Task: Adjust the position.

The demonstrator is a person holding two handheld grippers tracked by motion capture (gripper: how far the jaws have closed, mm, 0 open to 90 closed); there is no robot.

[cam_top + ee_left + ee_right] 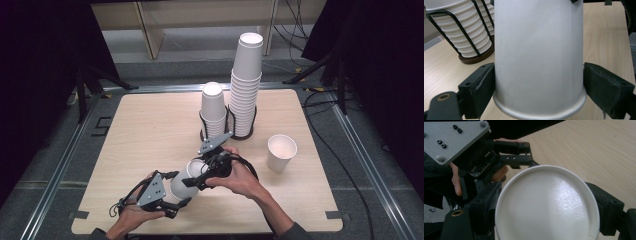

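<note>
Both claws [175, 206] [200, 180] grip one white cup [184, 186]

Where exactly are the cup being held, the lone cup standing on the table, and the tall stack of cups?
held cup [537, 57], left gripper view, on its side wall.
lone cup [281, 152], high view, on its outer wall below the rim.
tall stack of cups [246, 85], high view, midway up the stack.

No readable text, labels, brands, numbers or signs, plain white cups [186, 183], bare wooden table [150, 130]
</note>
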